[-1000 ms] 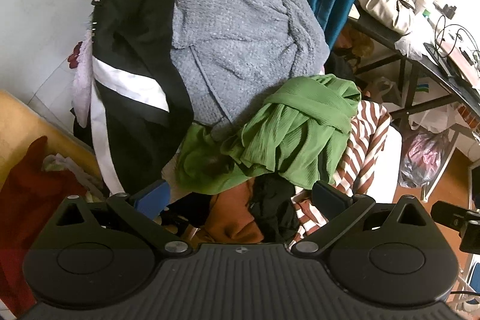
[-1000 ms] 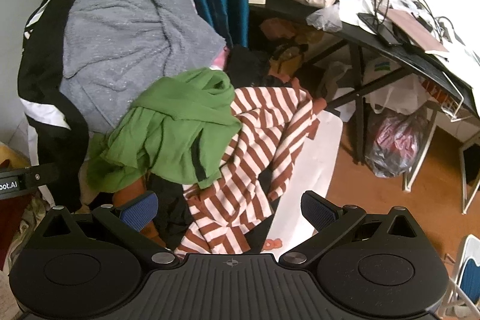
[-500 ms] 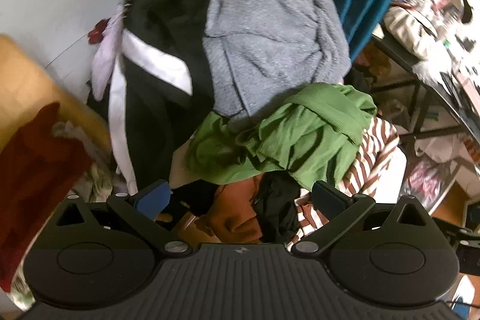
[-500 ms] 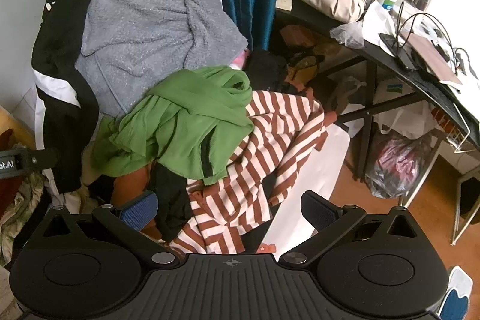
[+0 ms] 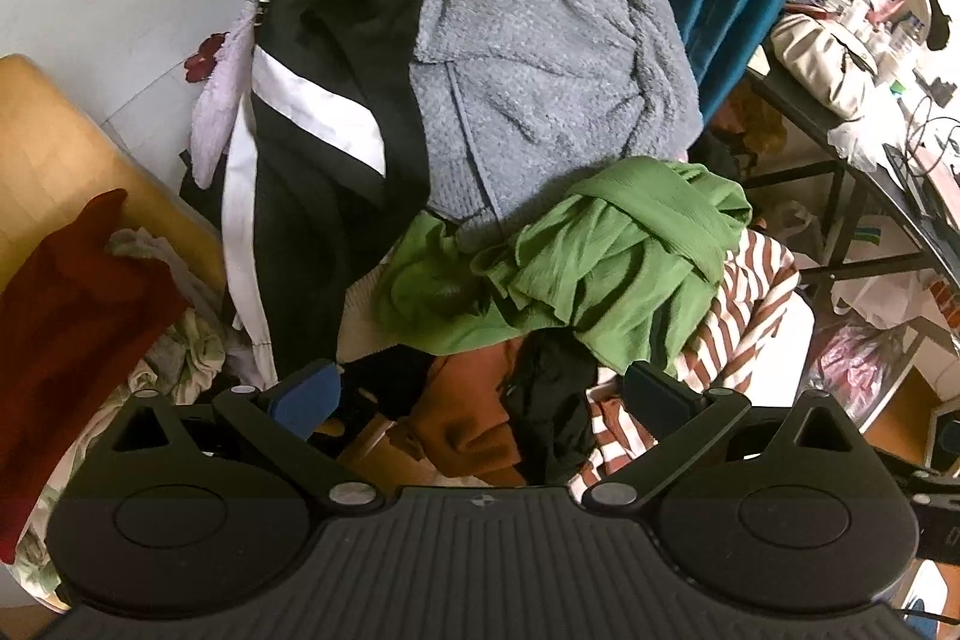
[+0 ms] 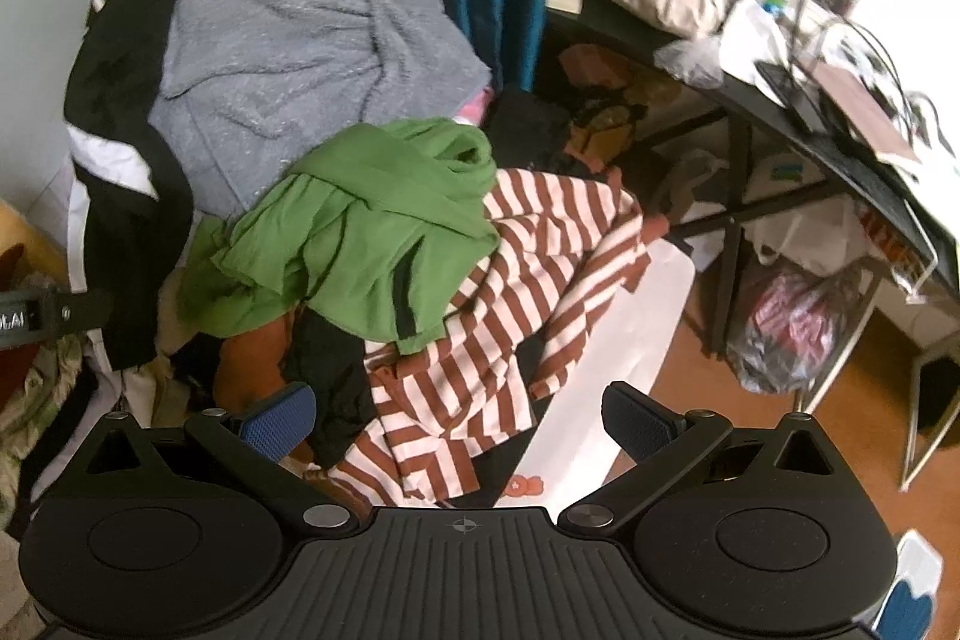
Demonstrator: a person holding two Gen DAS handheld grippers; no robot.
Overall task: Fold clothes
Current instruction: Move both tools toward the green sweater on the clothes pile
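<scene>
green garment (image 6: 372, 232) atop striped top (image 6: 540, 244) — no legible writing

The green garment (image 6: 360, 244) covers the upper left of the striped top (image 6: 528, 268) and part of the grey fleece (image 5: 540, 58). At six o'clock in both views the gripper bodies hide the near edge of the pile. The desk (image 6: 780, 124) at two o'clock is blurred, its clutter too small to tell apart. The red cloth (image 5: 66, 340) runs off at nine o'clock.
</scene>
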